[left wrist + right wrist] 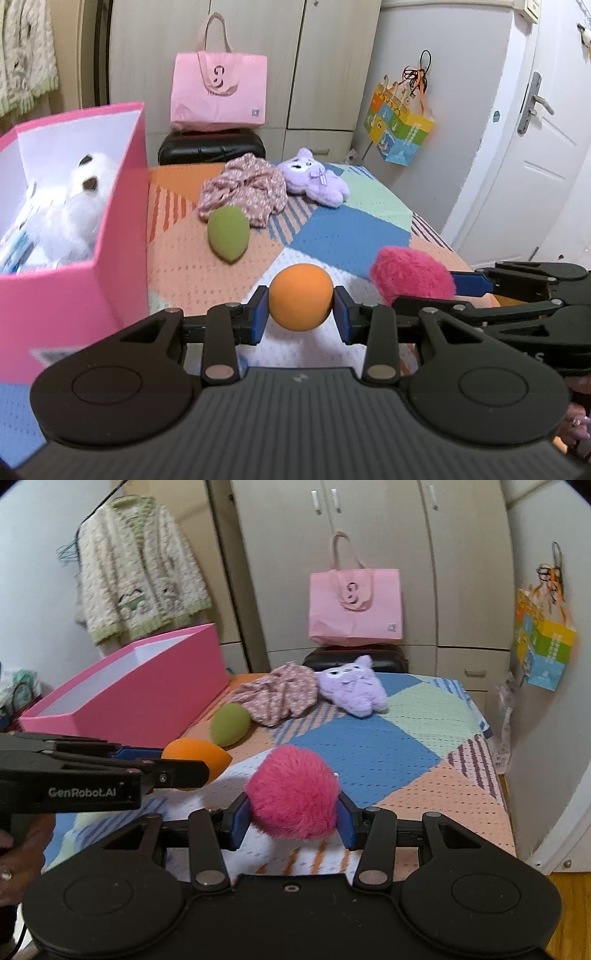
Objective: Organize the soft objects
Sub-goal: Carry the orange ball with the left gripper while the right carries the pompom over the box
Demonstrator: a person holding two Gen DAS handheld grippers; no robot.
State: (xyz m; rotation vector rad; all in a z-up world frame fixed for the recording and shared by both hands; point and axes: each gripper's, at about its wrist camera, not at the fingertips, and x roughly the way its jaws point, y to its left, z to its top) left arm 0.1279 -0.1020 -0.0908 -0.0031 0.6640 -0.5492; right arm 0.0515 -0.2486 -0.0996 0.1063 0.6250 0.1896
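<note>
Two grippers in view, each closed on one soft thing. Left gripper [301,308], low centre of the left wrist view: jaws narrowed onto one orange sponge [300,297], blue pads pressing its two sides, held above the bed [354,236]. Right gripper [293,814], low centre of the right wrist view: jaws set a little wider, clamped on one pink pompom [293,792], fur bulging over the pads. Same pompom at right edge of the left view, just beside the orange sponge.

Lying on the patchwork bed cover, mid-frame: one green sponge [227,234], teardrop-shaped, touching one crumpled floral cloth [245,190]; one purple plush toy [314,177] against the cloth's right side.

One pink box [74,295], open-topped, at the left of both views, on the bed; inside, one white plush toy [77,206] plus some flat printed items, not clear enough to count.

Beyond the bed, upper centre: one pink tote bag [218,92] standing on one black case [212,147]. Upper right: one colourful paper bag [400,127] hanging. Upper left of the right view: one knitted cardigan [136,572] on a hanger.
</note>
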